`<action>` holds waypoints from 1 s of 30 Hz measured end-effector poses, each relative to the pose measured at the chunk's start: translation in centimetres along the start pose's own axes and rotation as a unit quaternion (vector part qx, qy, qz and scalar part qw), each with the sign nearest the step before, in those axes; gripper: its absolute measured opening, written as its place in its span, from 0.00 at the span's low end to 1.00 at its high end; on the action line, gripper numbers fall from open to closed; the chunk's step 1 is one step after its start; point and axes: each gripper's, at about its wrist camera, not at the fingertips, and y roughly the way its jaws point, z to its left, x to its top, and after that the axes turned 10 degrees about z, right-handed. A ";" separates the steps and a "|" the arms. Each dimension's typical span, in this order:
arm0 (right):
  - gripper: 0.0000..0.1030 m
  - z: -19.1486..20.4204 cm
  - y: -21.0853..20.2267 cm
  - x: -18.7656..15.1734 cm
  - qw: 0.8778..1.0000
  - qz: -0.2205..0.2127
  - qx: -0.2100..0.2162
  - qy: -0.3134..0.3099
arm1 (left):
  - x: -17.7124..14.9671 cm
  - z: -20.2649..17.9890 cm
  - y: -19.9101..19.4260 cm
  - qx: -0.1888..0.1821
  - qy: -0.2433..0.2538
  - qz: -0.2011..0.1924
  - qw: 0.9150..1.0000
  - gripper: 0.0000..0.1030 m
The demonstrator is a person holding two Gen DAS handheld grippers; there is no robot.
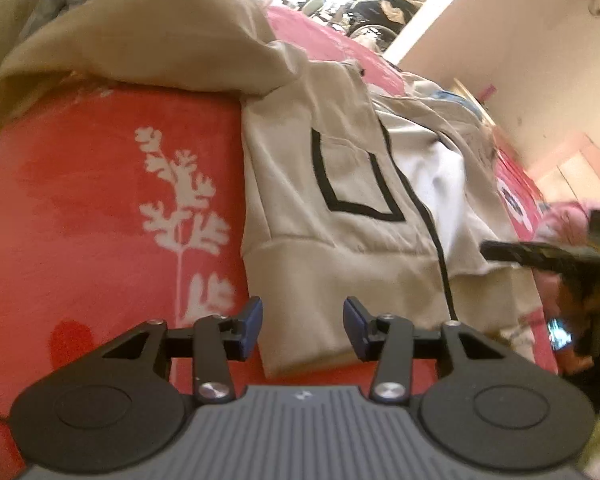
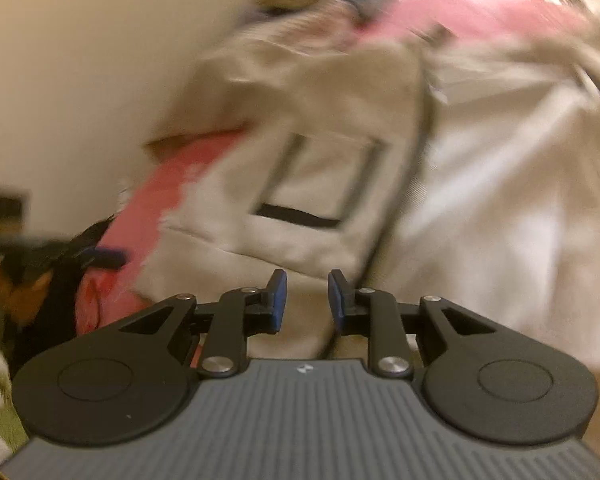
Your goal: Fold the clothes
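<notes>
Lying spread on the red leaf-print bedspread [image 1: 100,208], the beige zip hoodie [image 1: 340,216] looked only partly folded: its ribbed hem sat flat and one front panel lay turned back from the black zipper, while the sleeves and hood end past the kangaroo pocket [image 1: 352,176] still looked loose. Left of the hoodie's hem corner, the left gripper [image 1: 303,328] stood released, jaws apart with nothing between them. Over the hem below the pocket, the right gripper [image 2: 307,300] hung narrowly parted, pads pressing no cloth, though blur hid fine contact.
</notes>
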 end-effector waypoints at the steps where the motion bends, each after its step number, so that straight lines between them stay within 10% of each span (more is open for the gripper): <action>1: 0.21 0.7 0.5 0.2 1.000 0.000 0.003 -0.024 | 0.5 0.5 0.9 0.002 -0.015 0.008 1.000 0.43; 9: 0.23 2.5 8.3 -1.9 0.974 0.125 -0.043 -0.186 | 1.7 2.1 4.8 -0.008 -0.067 0.052 0.996 0.39; 21: 0.45 7.3 7.4 -3.5 0.914 0.092 -0.050 -0.391 | 1.7 1.6 5.1 -0.014 -0.058 0.091 0.994 0.36; 25: 0.45 5.1 5.9 -2.0 0.946 0.096 -0.075 -0.300 | 1.5 1.8 5.0 -0.017 -0.061 0.088 0.994 0.34; 30: 0.42 -1.3 3.4 -1.6 0.993 0.110 -0.018 -0.025 | 1.0 2.0 4.8 -0.012 -0.041 0.079 0.996 0.22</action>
